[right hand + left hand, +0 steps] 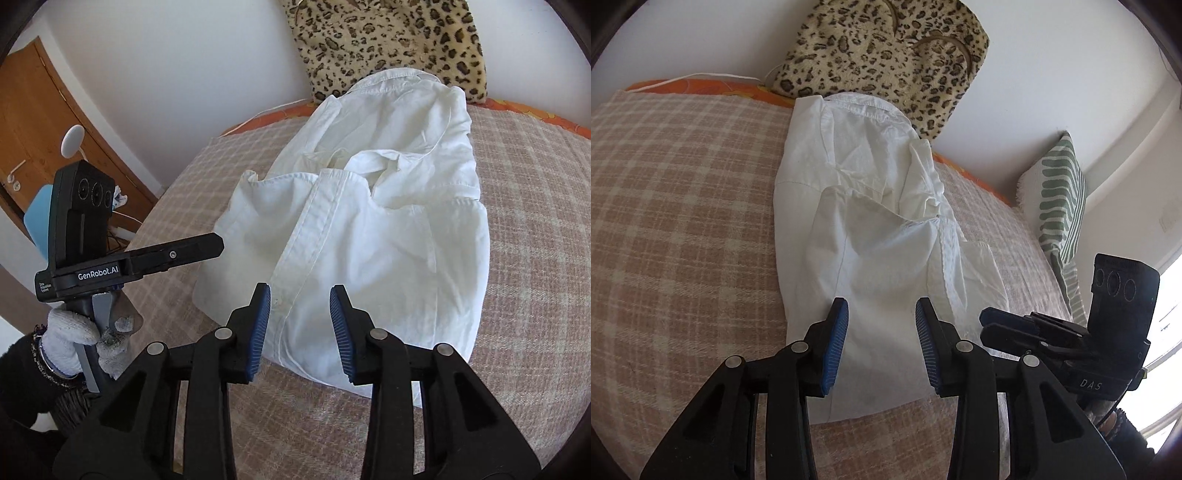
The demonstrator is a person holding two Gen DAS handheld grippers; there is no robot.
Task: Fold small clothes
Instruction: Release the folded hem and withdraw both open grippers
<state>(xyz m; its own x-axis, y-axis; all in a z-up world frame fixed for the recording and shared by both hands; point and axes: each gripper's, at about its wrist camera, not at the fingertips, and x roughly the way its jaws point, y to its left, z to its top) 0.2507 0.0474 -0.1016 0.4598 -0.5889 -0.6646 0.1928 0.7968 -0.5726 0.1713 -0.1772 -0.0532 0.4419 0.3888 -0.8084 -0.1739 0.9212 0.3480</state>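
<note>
A white button shirt (871, 229) lies partly folded lengthwise on a pink-and-cream checked blanket (683, 206), collar toward the wall. My left gripper (882, 314) is open and empty, hovering over the shirt's near hem. In the right wrist view the same shirt (373, 236) fills the centre, its button placket running toward me. My right gripper (300, 299) is open and empty above the near hem by the placket. The right gripper (988, 319) also shows in the left wrist view at the shirt's right edge; the left gripper (218, 243) shows at the left in the right wrist view.
A leopard-print cushion (886, 55) leans on the white wall behind the collar. A green-and-white striped pillow (1063, 192) stands at the bed's right side. An orange sheet (701, 86) edges the bed. A wooden door (40, 122) and a blue chair (37, 218) are at the left.
</note>
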